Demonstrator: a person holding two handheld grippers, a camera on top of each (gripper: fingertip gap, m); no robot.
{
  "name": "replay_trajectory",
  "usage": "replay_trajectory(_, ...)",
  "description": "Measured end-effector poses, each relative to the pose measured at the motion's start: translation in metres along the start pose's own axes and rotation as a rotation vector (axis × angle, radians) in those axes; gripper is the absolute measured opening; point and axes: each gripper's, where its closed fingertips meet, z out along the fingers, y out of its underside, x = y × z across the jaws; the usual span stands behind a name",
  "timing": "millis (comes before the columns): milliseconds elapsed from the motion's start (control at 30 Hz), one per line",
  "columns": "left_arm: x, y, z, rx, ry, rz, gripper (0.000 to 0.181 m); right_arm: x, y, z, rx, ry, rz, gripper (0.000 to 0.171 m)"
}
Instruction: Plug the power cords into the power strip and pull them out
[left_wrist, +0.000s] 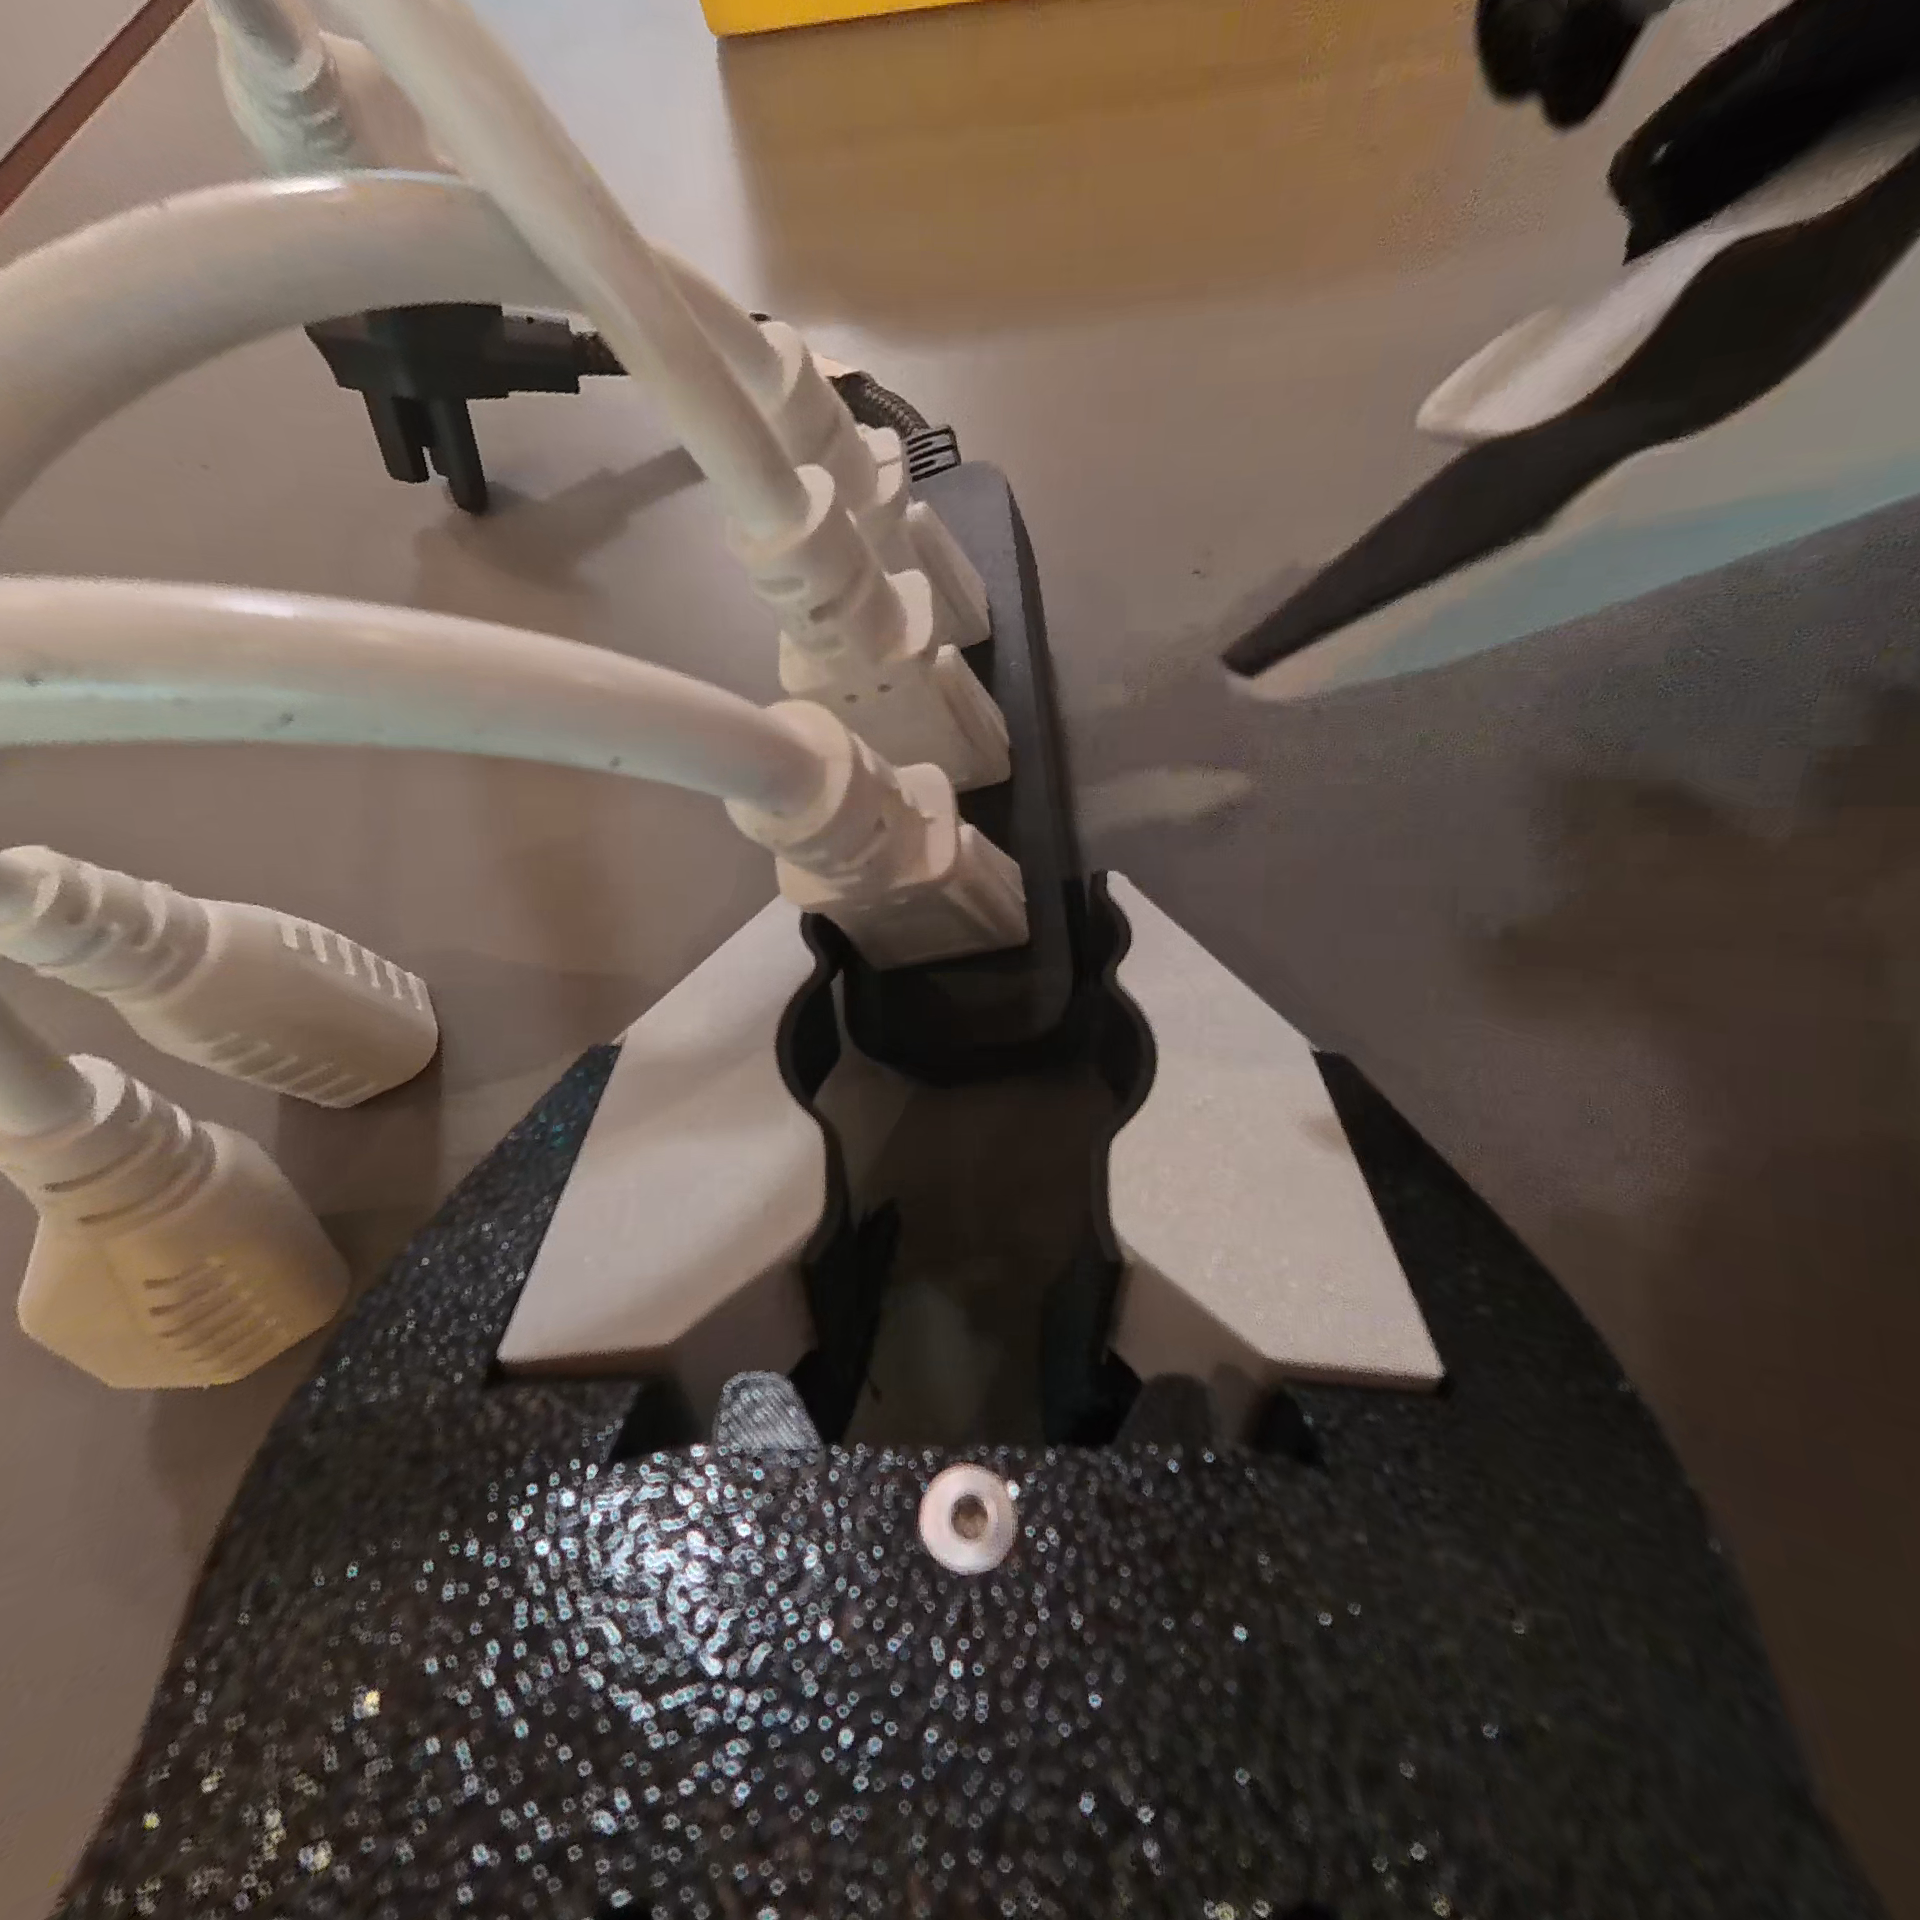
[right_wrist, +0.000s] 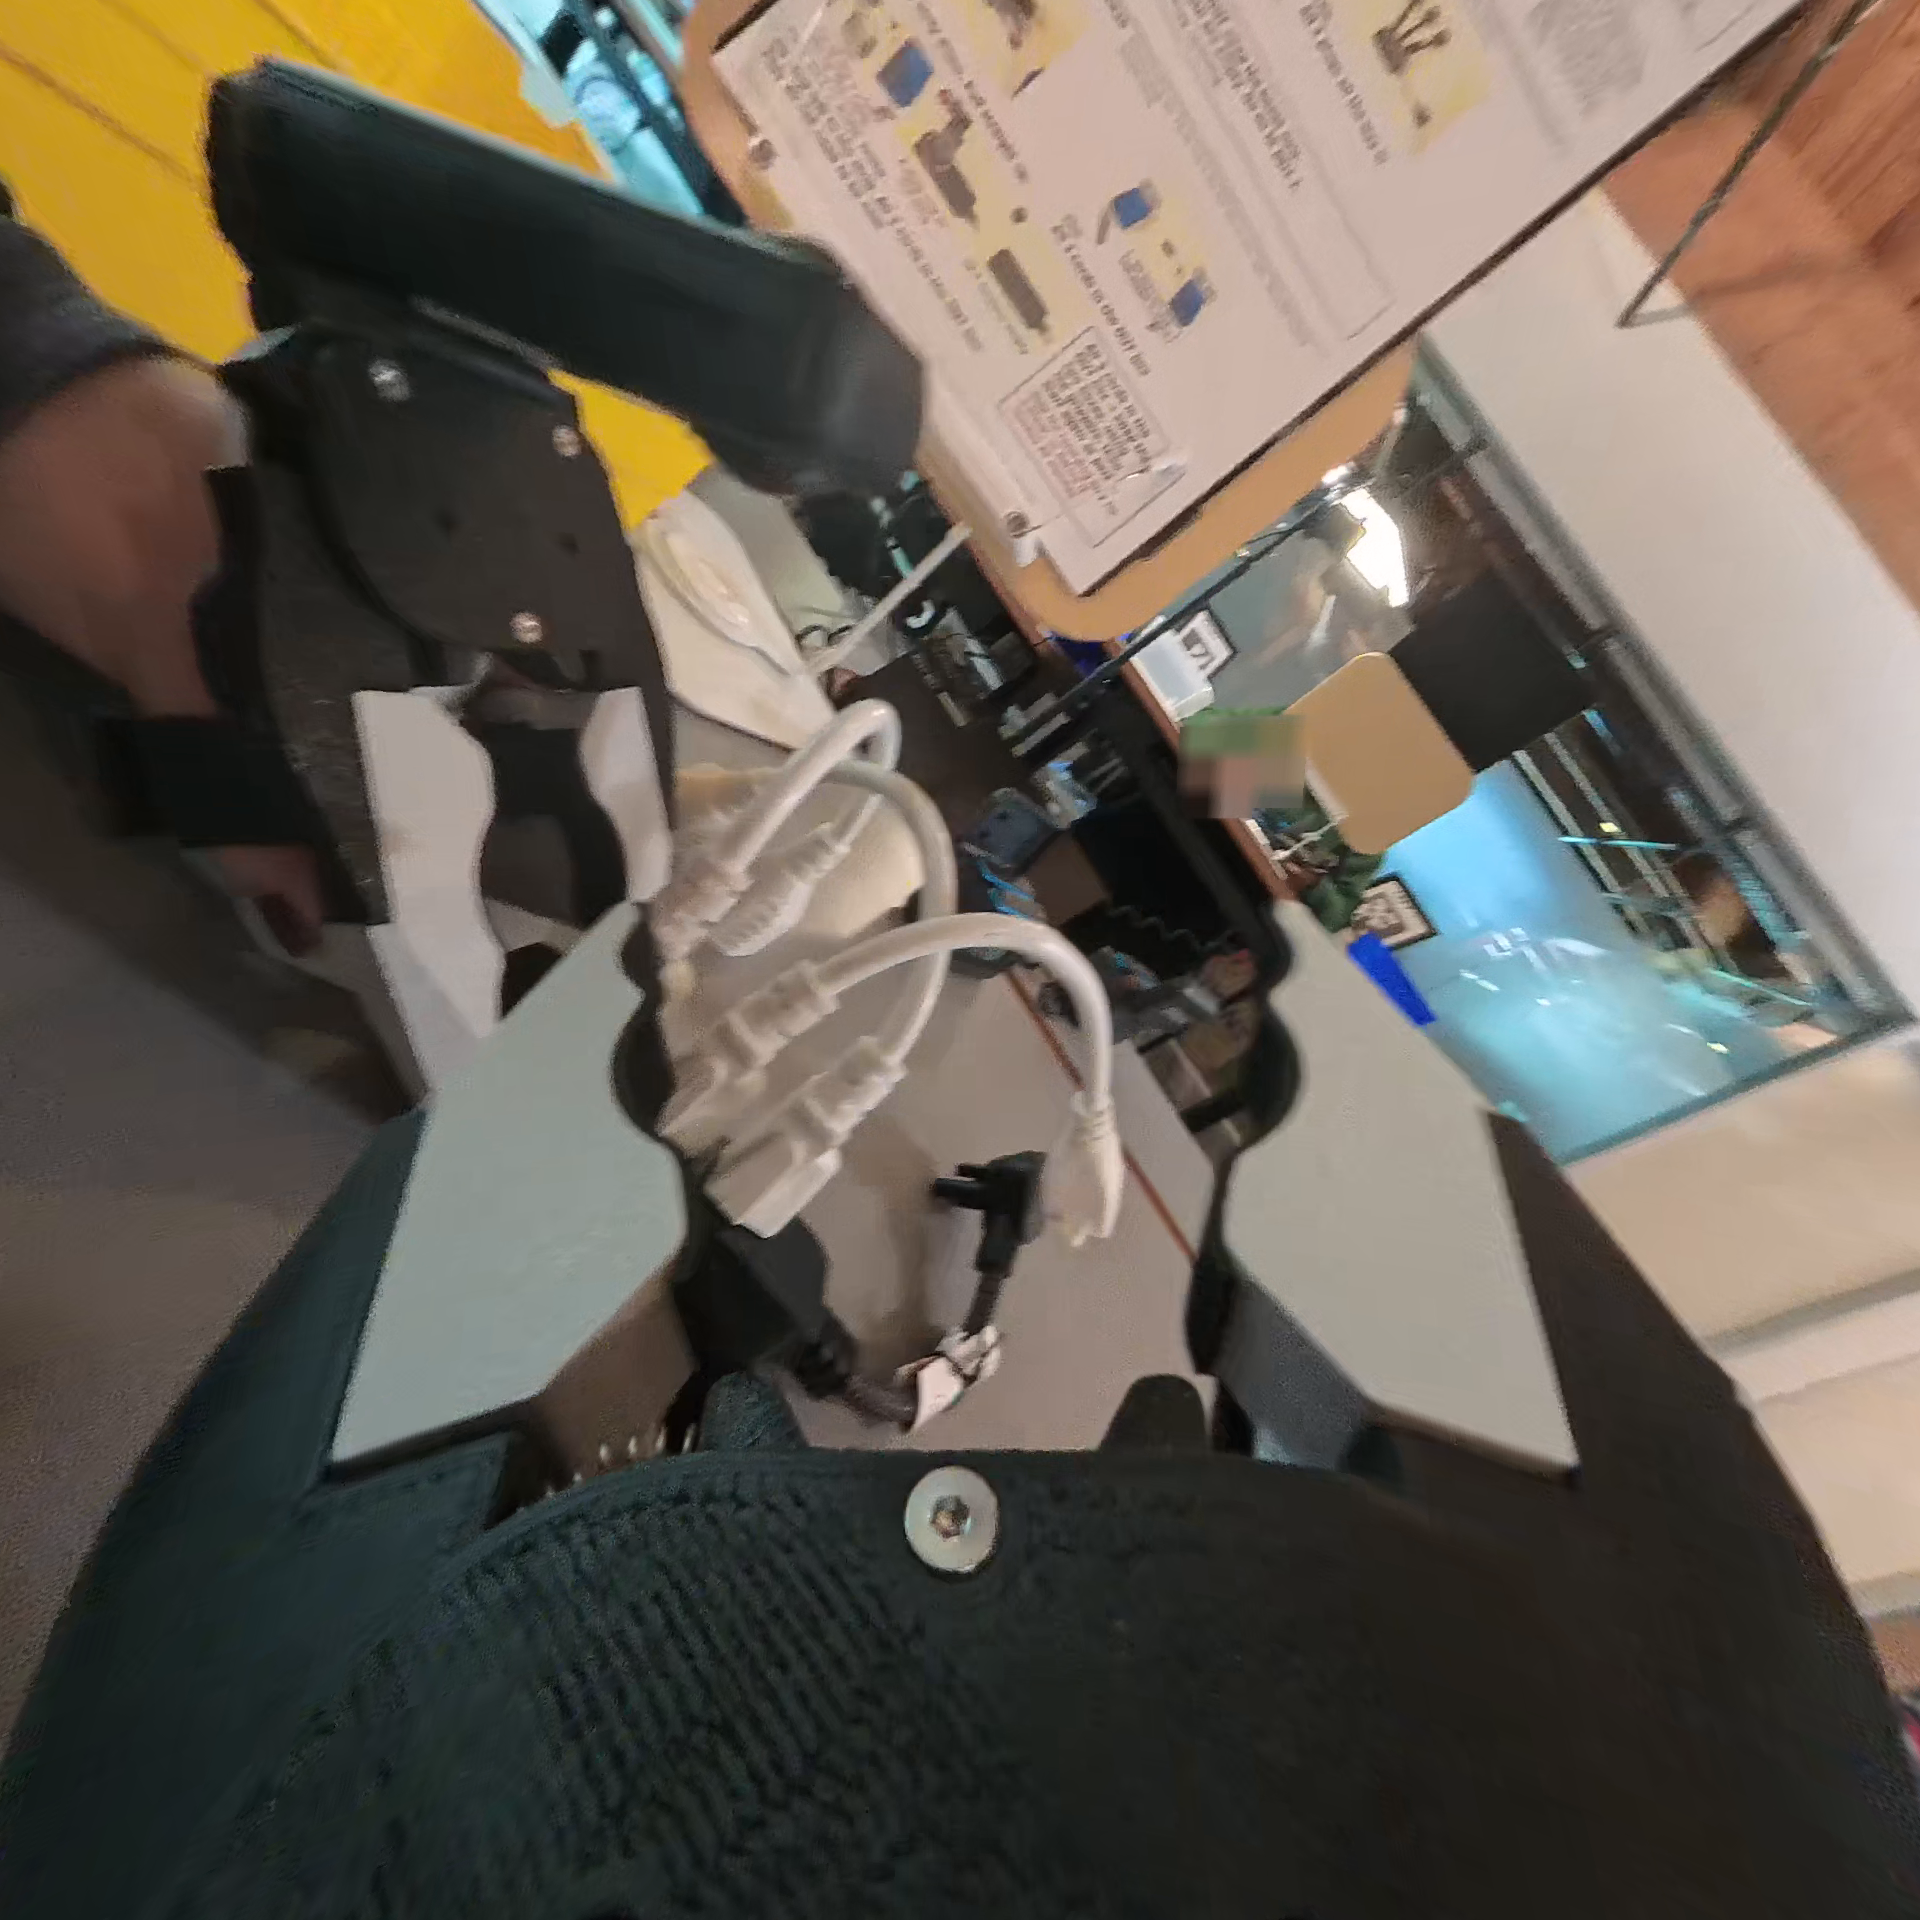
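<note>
Loose white plugs (left_wrist: 197, 1236) lie on the counter (left_wrist: 312, 852) at far left, w/ a black plug (left_wrist: 436, 405) farther back, all unplugged. Next over, a row of white plugs (left_wrist: 914, 748) sits seated in the black power strip (left_wrist: 1034, 665), which stands on edge, sockets facing left.

Left gripper (left_wrist: 961, 997) is clenched on the near end of the power strip, fingers either side of its thin edge. Judging by that, the step in hand is bracing the strip so a plug can be worked in or out. To do it well: keep the clamp firm and the strip steady, pull straight along the prongs w/o twisting, grab the plug body not the cord.

Right gripper (right_wrist: 935, 1049) hangs above and right of the strip, apart from it, fingers spread and holding nothing; in the left wrist view it shows at upper right, tips angled down toward the strip's back. It looks down over the plug row, tilted hard; that view is blurred. Needs to swing round to the plug side.
</note>
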Motion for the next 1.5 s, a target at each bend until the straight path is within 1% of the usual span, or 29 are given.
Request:
replay_trajectory(33, 0.0, 0.0, 0.0, 0.0, 0.001, -0.001, 0.046, 0.008, -0.002, 0.0, 0.012, 0.026, 0.002, 0.13)
replay_trajectory(67, 0.0, 0.0, 0.0, 0.0, 0.003, -0.003, 0.046, 0.014, -0.003, 0.0, 0.017, 0.044, 0.012, 0.144)
replay_trajectory(100, 0.0, 0.0, 0.0, 0.001, 0.003, -0.003, 0.046, 0.019, -0.002, 0.0, 0.011, 0.057, 0.024, 0.153)
replay_trajectory(133, 0.0, 0.0, 0.0, 0.0, 0.003, -0.003, 0.046, 0.022, 0.0, -0.001, 0.0, 0.063, 0.032, 0.158)
replay_trajectory(300, 0.0, 0.0, 0.0, 0.001, 0.005, -0.006, 0.046, 0.031, 0.006, -0.004, -0.037, 0.126, -0.036, 0.158)
replay_trajectory(333, 0.0, 0.0, 0.0, 0.001, 0.006, -0.006, 0.046, 0.031, 0.006, -0.005, -0.049, 0.137, -0.067, 0.155)
replay_trajectory(367, 0.0, 0.0, 0.0, 0.001, 0.006, -0.006, 0.046, 0.031, 0.008, -0.005, -0.065, 0.145, -0.106, 0.147)
replay_trajectory(400, 0.0, 0.0, 0.0, 0.001, 0.006, -0.006, 0.046, 0.031, 0.009, -0.006, -0.083, 0.153, -0.155, 0.135)
replay_trajectory(433, 0.0, 0.0, 0.0, 0.001, 0.006, -0.006, 0.046, 0.032, 0.008, -0.007, -0.094, 0.179, -0.215, 0.129)
replay_trajectory(467, 0.0, 0.0, 0.0, 0.001, 0.007, -0.007, 0.046, 0.04, 0.003, -0.011, -0.091, 0.257, -0.292, 0.124)
replay_trajectory(500, 0.0, 0.0, 0.0, 0.001, 0.007, -0.007, 0.046, 0.049, -0.008, -0.018, -0.067, 0.358, -0.396, 0.108)
replay_trajectory(533, 0.0, 0.0, 0.0, 0.001, 0.007, -0.007, 0.046, 0.053, -0.019, -0.024, -0.042, 0.43, -0.513, 0.087)
replay_trajectory(567, 0.0, 0.0, 0.0, 0.001, 0.007, -0.007, 0.046, 0.051, -0.024, -0.027, -0.043, 0.455, -0.613, 0.067)
replay_trajectory(600, 0.0, 0.0, 0.0, 0.001, 0.007, -0.007, 0.046, 0.046, -0.024, -0.025, -0.062, 0.448, -0.688, 0.055)
replay_trajectory(700, 0.0, 0.0, 0.0, 0.001, 0.007, -0.007, 0.046, 0.034, -0.009, -0.016, -0.148, 0.391, -0.823, 0.047)
replay_trajectory(800, 0.0, -0.001, 0.0, 0.001, 0.007, -0.008, 0.046, 0.032, -0.001, -0.014, -0.191, 0.386, -0.917, 0.043)
replay_trajectory(1033, 0.0, -0.001, -0.001, 0.001, 0.008, -0.009, 0.046, 0.029, 0.001, -0.012, -0.217, 0.367, -1.012, 0.04)
replay_trajectory(1133, 0.0, -0.001, -0.001, 0.001, 0.008, -0.009, 0.046, 0.025, 0.007, -0.011, -0.232, 0.322, -1.066, 0.029)
replay_trajectory(1233, 0.0, -0.001, -0.001, 0.001, 0.009, -0.009, 0.046, 0.008, 0.01, -0.01, -0.196, 0.225, -1.143, 0.022)
replay_trajectory(1500, 0.0, -0.001, -0.001, 0.001, 0.009, -0.009, 0.046, -0.001, 0.016, -0.013, -0.202, 0.172, -1.168, 0.021)
